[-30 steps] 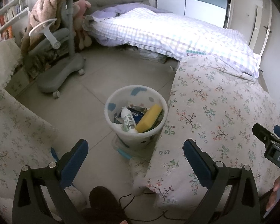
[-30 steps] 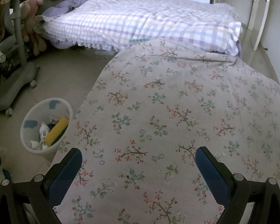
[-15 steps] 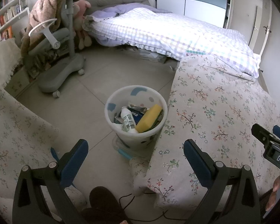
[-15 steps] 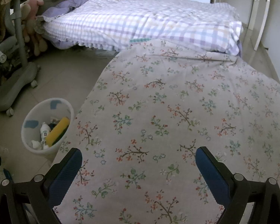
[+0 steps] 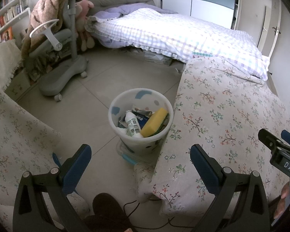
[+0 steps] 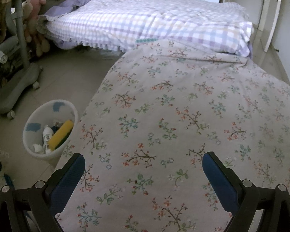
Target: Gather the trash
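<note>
Almost nothing has changed over the last second: both views match the earlier ones apart from a very slight drift, and nothing has gone into or come out of the bin. That reads as a pause with the collecting probably done, or nearly so.

The left gripper (image 5: 140, 155) hangs with its blue-padded jaws spread wide and empty, above the floor. The round white plastic waste bin with blue patches (image 5: 114, 109) stands at 12 o'clock of it, touching the edge of the table under a grey floral cloth (image 5: 228, 116). Inside lie a white plastic bottle with a green printed label (image 5: 132, 123), a yellow block-shaped sponge (image 5: 154, 121) leaning against the rim, and some dark crumpled wrappers.

The right gripper (image 6: 143, 166) is likewise wide open and holds nothing, poised over the table cloth, with the bin at about 10 o'clock. The cloth shows no loose trash in either view.

Hard to make out: what lies at the bottom of the bin under the sponge, the clear lidded container half hidden beneath the bin (image 5: 125, 154), and the floor behind the table. A dark slipper (image 5: 108, 206) and a black cable are cut off at 6 o'clock of the left view.
</note>
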Demonstrator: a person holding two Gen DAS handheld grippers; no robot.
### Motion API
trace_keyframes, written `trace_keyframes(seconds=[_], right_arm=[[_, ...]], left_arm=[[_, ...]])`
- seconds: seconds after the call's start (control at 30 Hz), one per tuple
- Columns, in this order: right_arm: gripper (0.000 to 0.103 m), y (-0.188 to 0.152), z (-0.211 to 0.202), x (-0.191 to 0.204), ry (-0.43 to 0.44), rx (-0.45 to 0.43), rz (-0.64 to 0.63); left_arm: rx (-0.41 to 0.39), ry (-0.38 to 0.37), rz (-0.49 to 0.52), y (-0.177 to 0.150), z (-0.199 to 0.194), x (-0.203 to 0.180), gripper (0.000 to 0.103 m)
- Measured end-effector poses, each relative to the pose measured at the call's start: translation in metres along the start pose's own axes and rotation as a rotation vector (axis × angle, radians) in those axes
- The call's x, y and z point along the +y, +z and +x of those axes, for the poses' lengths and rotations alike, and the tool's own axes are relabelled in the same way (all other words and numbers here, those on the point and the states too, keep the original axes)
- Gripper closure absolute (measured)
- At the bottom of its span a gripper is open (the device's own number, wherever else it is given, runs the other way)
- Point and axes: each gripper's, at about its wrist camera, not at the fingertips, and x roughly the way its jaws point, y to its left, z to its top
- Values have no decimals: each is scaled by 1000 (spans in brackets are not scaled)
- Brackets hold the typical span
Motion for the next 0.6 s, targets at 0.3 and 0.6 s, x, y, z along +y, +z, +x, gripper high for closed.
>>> trace_keyframes(seconds=[0.3, 0.6], right_arm=[[3, 0, 0, 1, 1, 2, 1], [3, 0, 1, 1, 1, 5, -2]], left_arm=[[0, -1, 2, 0, 0, 1, 0], [8, -7, 6, -1, 1, 2, 0]])
